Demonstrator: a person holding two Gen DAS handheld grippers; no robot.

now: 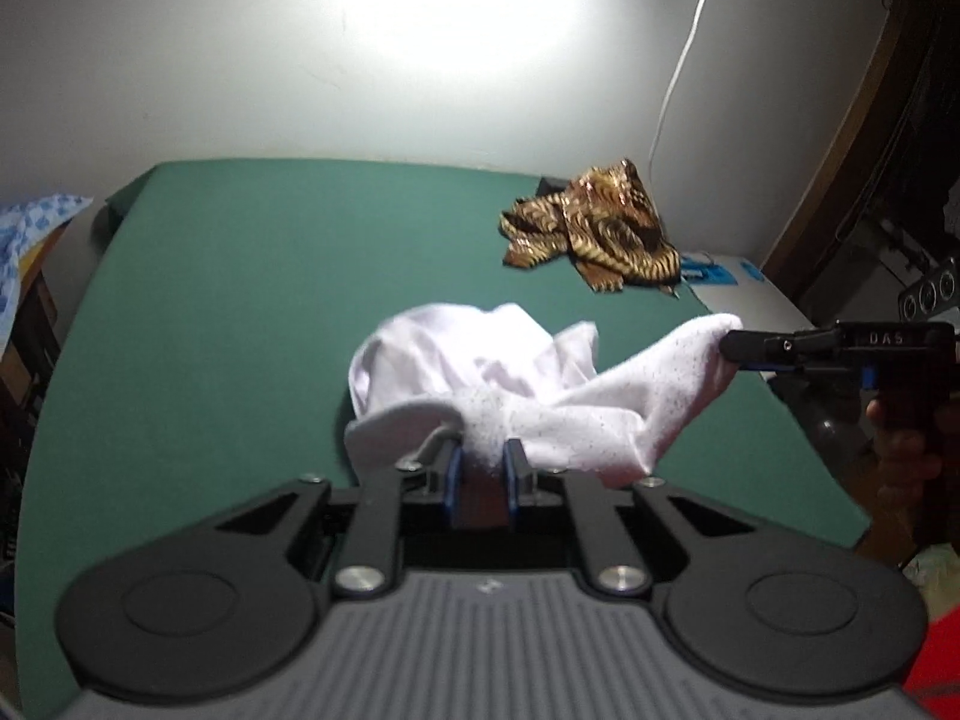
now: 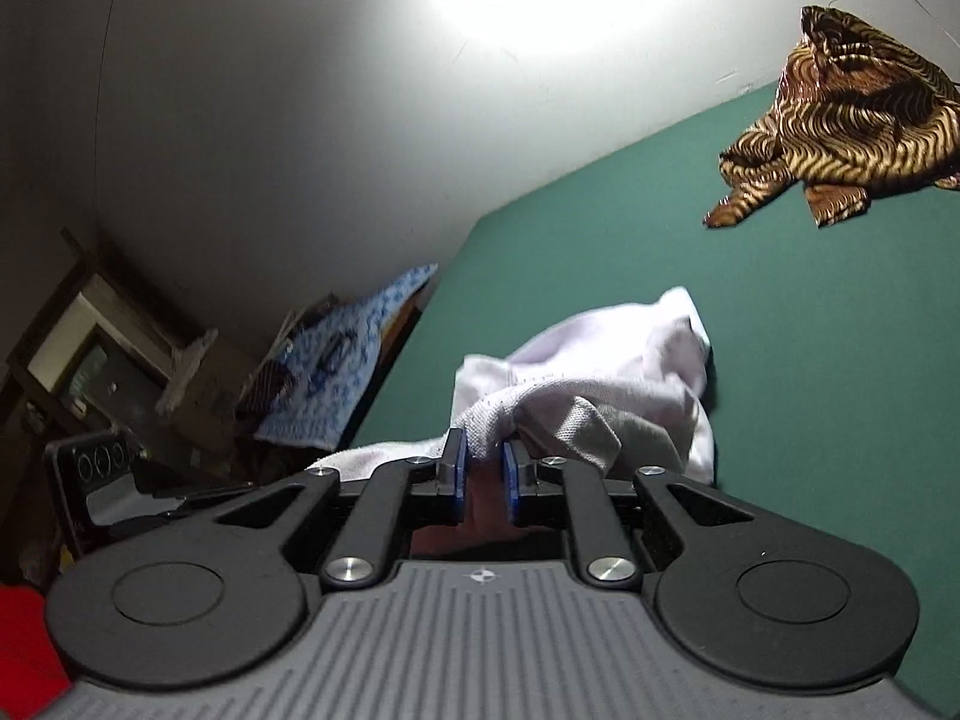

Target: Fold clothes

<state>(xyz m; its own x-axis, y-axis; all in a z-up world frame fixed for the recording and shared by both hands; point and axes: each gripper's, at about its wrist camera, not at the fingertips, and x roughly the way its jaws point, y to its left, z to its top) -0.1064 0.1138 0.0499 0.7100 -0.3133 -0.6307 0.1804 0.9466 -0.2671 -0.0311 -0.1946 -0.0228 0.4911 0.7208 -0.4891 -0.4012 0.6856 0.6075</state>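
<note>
A crumpled white garment lies in the middle of the green table. My left gripper is shut on its near edge, the cloth bunched between the blue pads. My right gripper comes in from the right and pinches another corner, lifted off the table. In the right wrist view the right gripper is shut on a fold of the white garment, and the rest drapes onto the green table.
A brown and gold patterned cloth lies bunched at the far right of the table, patterned cloth. A blue and white cloth covers clutter left of the table. A white cable hangs down the wall.
</note>
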